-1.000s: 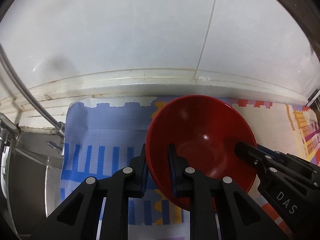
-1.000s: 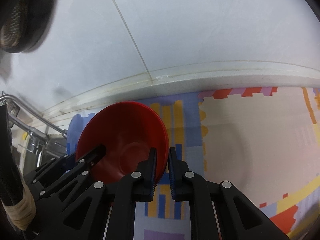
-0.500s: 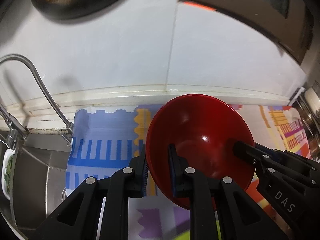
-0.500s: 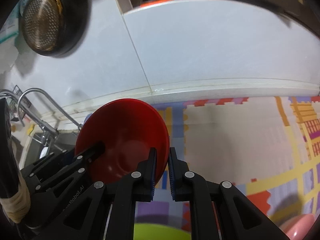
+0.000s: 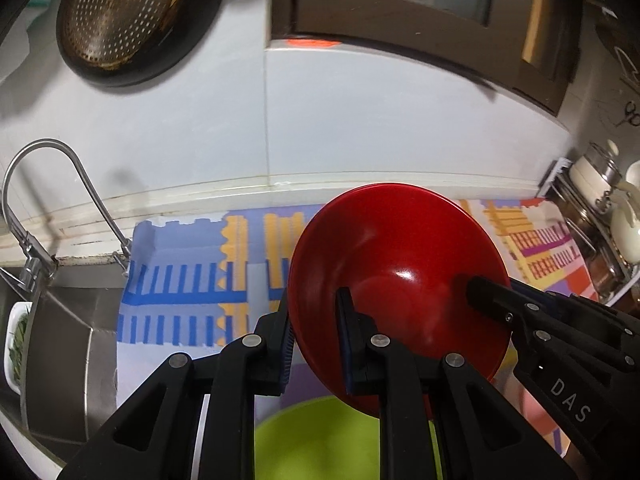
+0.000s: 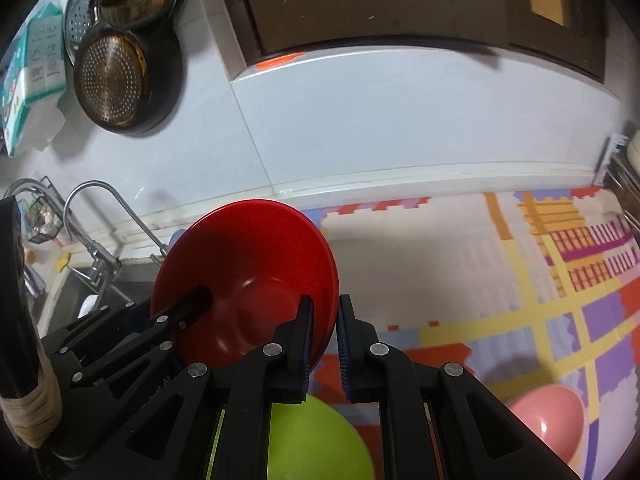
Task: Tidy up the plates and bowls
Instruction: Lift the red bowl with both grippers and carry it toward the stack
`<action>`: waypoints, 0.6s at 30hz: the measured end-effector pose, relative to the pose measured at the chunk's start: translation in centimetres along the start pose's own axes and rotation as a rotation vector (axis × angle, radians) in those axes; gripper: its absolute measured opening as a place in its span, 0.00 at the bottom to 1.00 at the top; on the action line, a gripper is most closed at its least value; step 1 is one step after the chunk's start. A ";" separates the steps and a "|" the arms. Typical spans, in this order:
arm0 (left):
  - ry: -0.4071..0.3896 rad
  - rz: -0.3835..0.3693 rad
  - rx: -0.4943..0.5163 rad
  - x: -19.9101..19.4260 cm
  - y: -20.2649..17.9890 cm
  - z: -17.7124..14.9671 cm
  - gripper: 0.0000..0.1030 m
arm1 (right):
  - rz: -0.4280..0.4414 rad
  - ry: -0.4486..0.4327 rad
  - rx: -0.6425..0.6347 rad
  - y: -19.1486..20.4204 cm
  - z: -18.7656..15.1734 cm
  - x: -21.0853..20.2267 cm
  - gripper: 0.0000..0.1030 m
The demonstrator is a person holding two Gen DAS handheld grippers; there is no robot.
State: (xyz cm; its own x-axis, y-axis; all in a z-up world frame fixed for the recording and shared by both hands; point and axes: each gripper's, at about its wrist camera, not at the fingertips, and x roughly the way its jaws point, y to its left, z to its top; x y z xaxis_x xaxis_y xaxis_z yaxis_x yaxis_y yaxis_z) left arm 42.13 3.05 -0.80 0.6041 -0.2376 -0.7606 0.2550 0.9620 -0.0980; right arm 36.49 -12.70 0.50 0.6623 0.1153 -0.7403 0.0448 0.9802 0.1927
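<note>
1. Red bowl [image 5: 400, 272], glossy, held off the counter and tilted so its hollow faces both cameras; it hangs above the patterned foam mat [image 6: 520, 280].
2. Left gripper [image 5: 312, 336] is clamped on the bowl's near-left rim, one finger inside, one outside.
3. Right gripper [image 6: 322, 340] pinches the opposite rim the same way (two-point hold, likely to stop the bowl from swinging).
4. Lime-green bowl [image 6: 316, 440] sits low, right beneath the grippers; a pink bowl [image 6: 548, 416] rests on the mat well to the right.
5. Judgement: the red one is probably headed for nesting with another bowl; which, I cannot tell.
6. Sink and faucet [image 5: 60, 184] lie left, strainer pan [image 5: 124, 16] hangs on the wall.
</note>
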 end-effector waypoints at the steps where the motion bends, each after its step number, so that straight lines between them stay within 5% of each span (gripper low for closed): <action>1: -0.003 -0.005 0.003 -0.5 -0.6 -0.2 0.18 | -0.002 -0.005 0.002 -0.3 -0.3 -0.4 0.12; 18: -0.018 -0.091 0.085 -4.6 -9.6 -3.2 0.19 | -0.077 -0.056 0.064 -7.1 -4.4 -7.9 0.12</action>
State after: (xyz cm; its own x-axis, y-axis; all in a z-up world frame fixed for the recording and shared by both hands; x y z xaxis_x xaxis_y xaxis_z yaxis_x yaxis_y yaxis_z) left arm 34.50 -4.62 1.53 0.5889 -0.3260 -0.7395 0.3719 0.9217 -0.1102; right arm 27.63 -19.83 2.14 0.6958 0.0290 -0.7177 0.1438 0.9733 0.1787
